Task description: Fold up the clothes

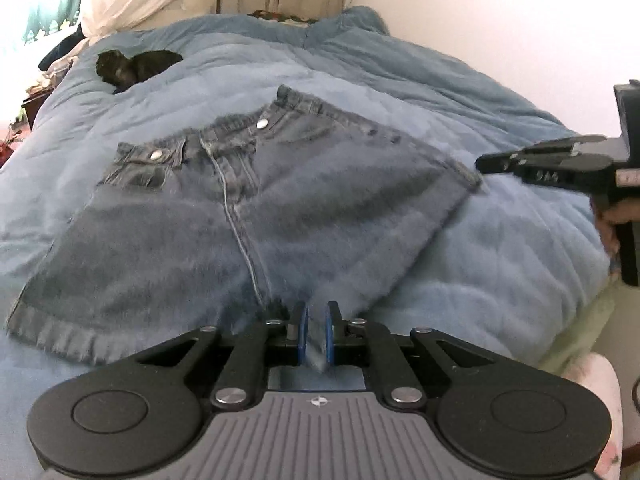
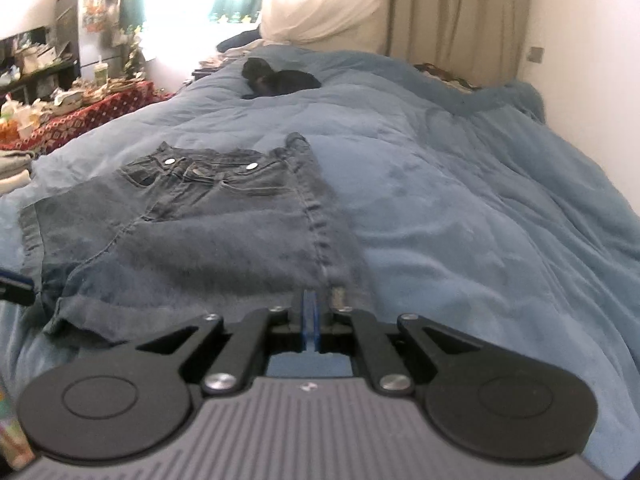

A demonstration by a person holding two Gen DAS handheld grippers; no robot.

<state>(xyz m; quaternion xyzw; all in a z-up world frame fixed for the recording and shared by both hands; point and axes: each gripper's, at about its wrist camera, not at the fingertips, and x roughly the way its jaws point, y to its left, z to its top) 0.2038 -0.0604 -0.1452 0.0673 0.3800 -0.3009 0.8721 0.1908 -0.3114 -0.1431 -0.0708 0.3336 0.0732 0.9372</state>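
Blue-grey denim shorts (image 1: 248, 208) lie flat on the blue comforter (image 1: 500, 264), waistband and two metal buttons at the far end. My left gripper (image 1: 318, 312) sits at the near hem, its blue pads shut on a fold of the denim. In the left wrist view my right gripper (image 1: 486, 164) hovers shut just beyond the shorts' right edge, held by a hand (image 1: 608, 220). In the right wrist view the right gripper (image 2: 310, 300) has its pads together with nothing seen between them, just left of the seam of the shorts (image 2: 208, 232). The left gripper's pad (image 2: 16, 282) peeks in at the far left.
A black bundle (image 1: 136, 64) lies on the far part of the bed. A white wall (image 1: 520, 40) runs along the bed's right side, with curtains (image 2: 440, 8) behind it. A cluttered table with a red patterned cloth (image 2: 80, 112) stands left of the bed.
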